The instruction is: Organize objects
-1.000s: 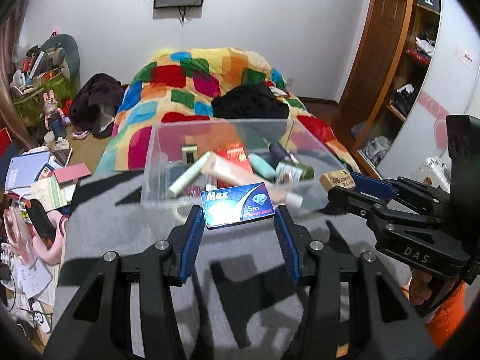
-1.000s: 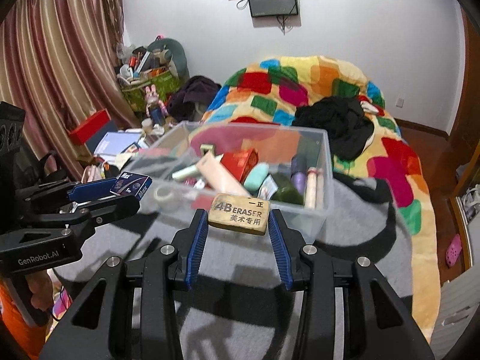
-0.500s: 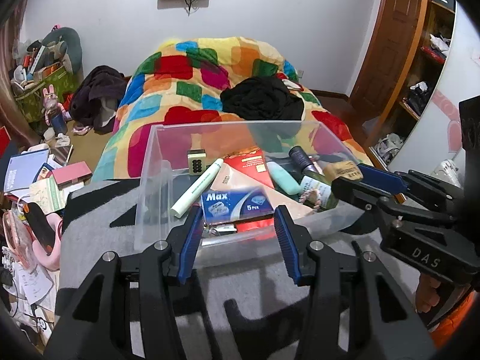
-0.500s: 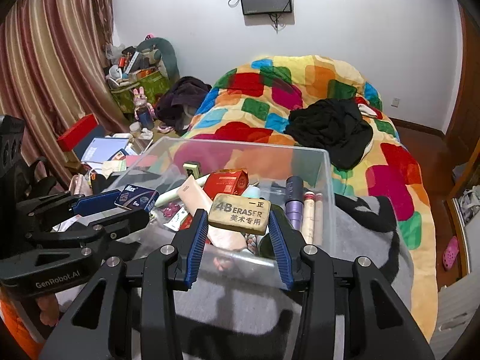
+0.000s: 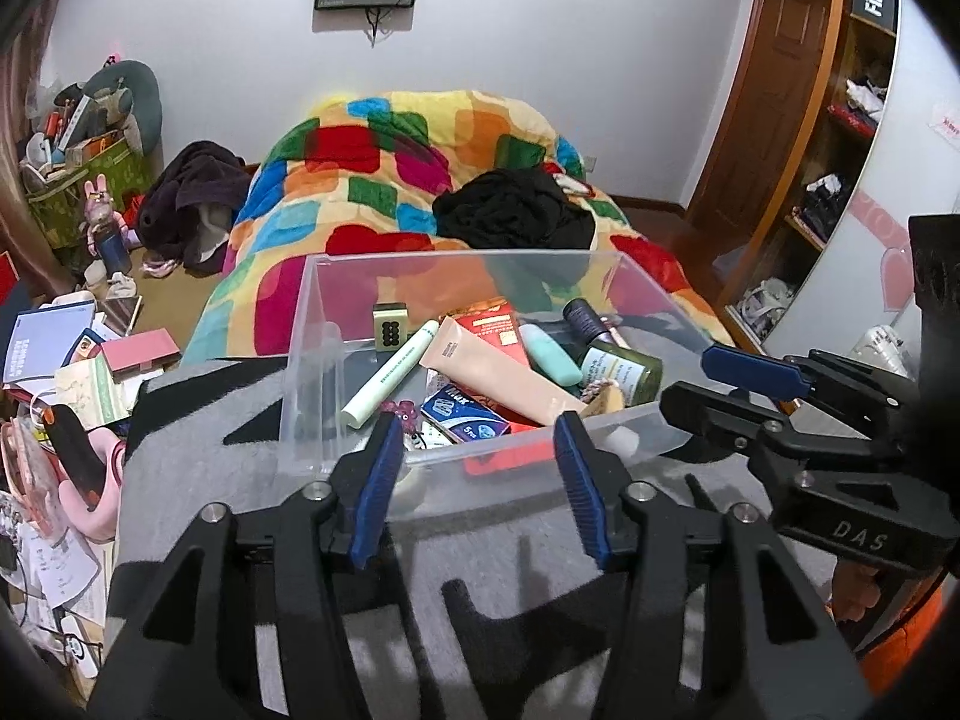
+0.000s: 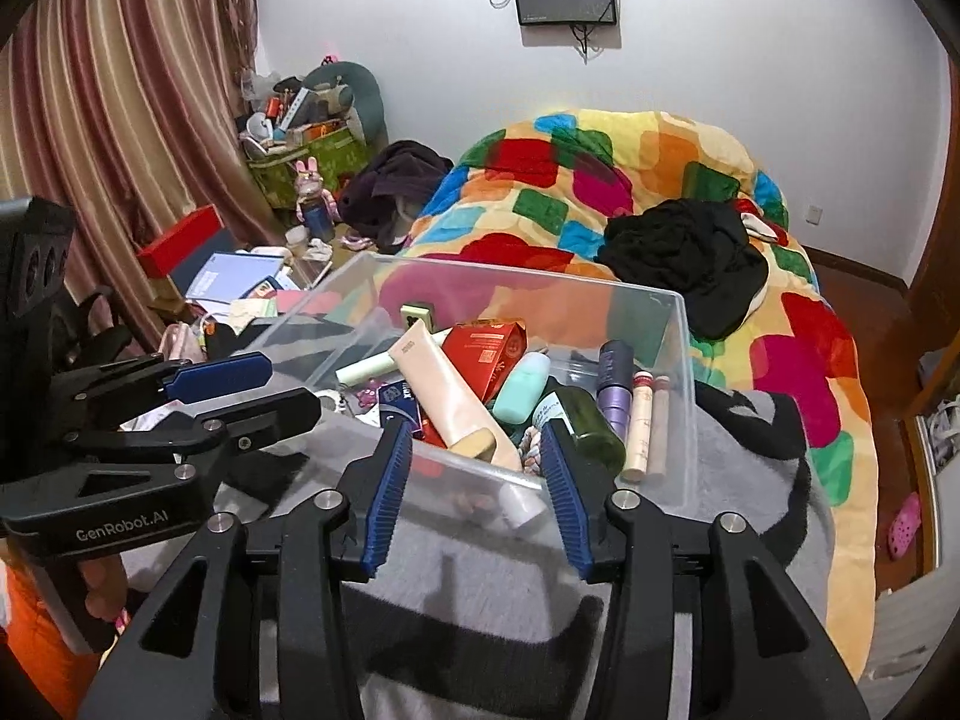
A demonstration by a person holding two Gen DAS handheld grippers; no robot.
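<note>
The clear plastic bin [image 5: 468, 258] [image 6: 528, 276] stands on a grey blanket and holds several toiletries. My left gripper [image 5: 477, 426] [image 6: 288, 387] hangs over the bin's near wall. Its jaws are opening with nothing between them. The blue Max box [image 5: 465, 414] [image 6: 399, 399] lies loose in the bin just below. My right gripper [image 6: 476, 432] [image 5: 690, 378] is also over the near wall, its jaws opening and empty. The tan eraser [image 6: 477, 444] [image 5: 606, 402] rests in the bin on a peach tube [image 6: 444, 396], below the gap between the right fingers.
A colourful patchwork quilt [image 5: 420, 168] with black clothes [image 5: 516, 216] lies behind the bin. Books, boxes and papers [image 5: 60, 354] clutter the floor at left. A wooden wardrobe [image 5: 840, 120] stands at right. A curtain [image 6: 120, 120] hangs at far left.
Both grippers came forward over the bin and their jaws widened. The Max box left the left gripper and the eraser left the right one. Both now lie in the bin.
</note>
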